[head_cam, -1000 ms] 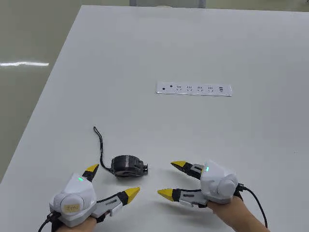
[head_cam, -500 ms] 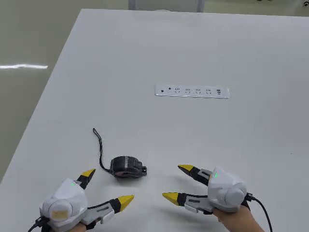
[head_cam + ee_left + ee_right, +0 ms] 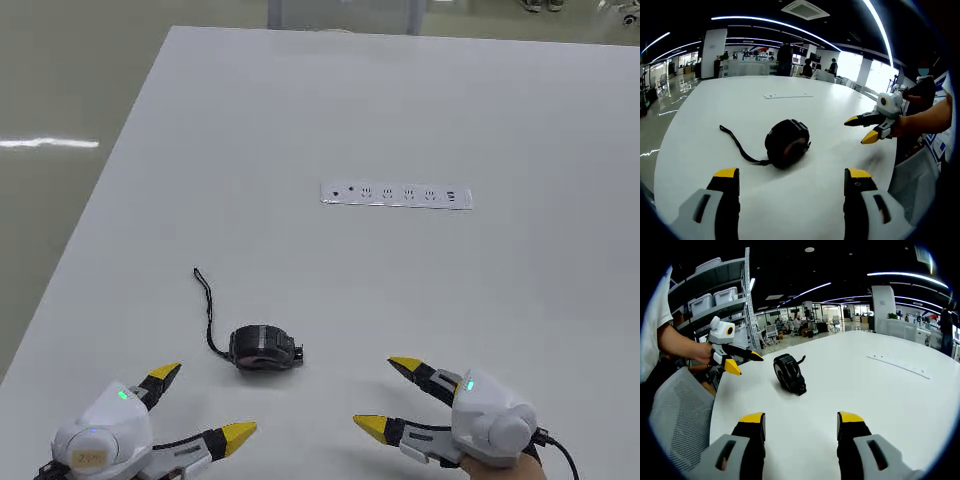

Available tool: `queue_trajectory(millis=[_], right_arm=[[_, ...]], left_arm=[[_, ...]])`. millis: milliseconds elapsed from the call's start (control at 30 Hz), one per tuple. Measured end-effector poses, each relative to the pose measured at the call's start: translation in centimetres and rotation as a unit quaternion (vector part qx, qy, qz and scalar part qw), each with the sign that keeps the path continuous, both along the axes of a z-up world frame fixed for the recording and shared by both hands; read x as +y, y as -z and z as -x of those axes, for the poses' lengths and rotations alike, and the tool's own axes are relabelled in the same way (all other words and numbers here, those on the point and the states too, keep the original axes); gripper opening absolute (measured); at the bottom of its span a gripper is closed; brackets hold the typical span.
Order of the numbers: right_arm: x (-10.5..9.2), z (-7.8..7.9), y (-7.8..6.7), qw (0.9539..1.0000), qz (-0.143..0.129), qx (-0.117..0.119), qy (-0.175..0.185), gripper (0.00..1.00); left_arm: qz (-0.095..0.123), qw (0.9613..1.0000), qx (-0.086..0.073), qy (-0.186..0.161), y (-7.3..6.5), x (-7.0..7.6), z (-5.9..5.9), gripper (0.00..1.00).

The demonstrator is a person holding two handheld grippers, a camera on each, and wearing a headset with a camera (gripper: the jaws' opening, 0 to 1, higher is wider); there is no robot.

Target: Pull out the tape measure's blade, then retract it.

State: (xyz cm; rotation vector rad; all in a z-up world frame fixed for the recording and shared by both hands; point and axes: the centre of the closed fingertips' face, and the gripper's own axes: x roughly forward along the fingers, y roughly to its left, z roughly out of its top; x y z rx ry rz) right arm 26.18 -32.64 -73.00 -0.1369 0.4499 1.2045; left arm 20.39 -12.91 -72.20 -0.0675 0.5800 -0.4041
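A black tape measure (image 3: 264, 347) with a black wrist cord (image 3: 206, 303) lies on the white table (image 3: 330, 110), its blade fully in. It also lies ahead of the jaws in the left gripper view as the tape measure (image 3: 786, 142) and in the right gripper view as the tape measure (image 3: 788, 372). My left gripper (image 3: 200, 405) sits open at the near left, a little short of it. My right gripper (image 3: 388, 396) is open at the near right, apart from the tape measure. Neither holds anything.
A flat white power strip (image 3: 396, 195) lies mid-table beyond the tape measure. The table's left edge (image 3: 90, 215) drops to a glossy floor. Shelving with bins (image 3: 715, 300) stands behind in the right gripper view.
Both grippers have drawn back toward the near edge and away from the tape measure, still open. The tape measure has not moved.
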Motion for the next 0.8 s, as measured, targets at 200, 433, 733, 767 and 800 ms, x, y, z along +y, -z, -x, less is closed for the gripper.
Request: queue_trajectory(millis=[200, 433, 733, 767, 800], right_arm=[[-1.1, 0.6, -0.6, 0.9999, -0.003, 0.001, 0.011, 0.59], [-2.3, 1.4, -0.6, 0.9998, -0.001, 0.003, 0.020, 0.59], [-4.0, 2.6, -0.7, 0.9994, 0.003, 0.008, 0.034, 0.61], [-4.1, 2.7, -0.7, 0.9993, 0.003, 0.008, 0.035, 0.61], [-4.2, 2.7, -0.8, 0.9993, 0.004, 0.008, 0.036, 0.61]], left_arm=[[-0.001, 1.0000, 0.001, 0.005, -0.3, 0.4, 1.1, 0.85], [-0.004, 0.9999, 0.009, 0.012, -0.2, 1.1, 2.5, 0.85], [-0.003, 0.9999, 0.014, 0.010, -0.3, 1.7, 4.0, 0.85], [-0.001, 0.9999, 0.014, 0.010, -0.4, 1.7, 4.1, 0.85], [0.002, 0.9999, 0.013, 0.010, -0.4, 1.7, 4.2, 0.85]])
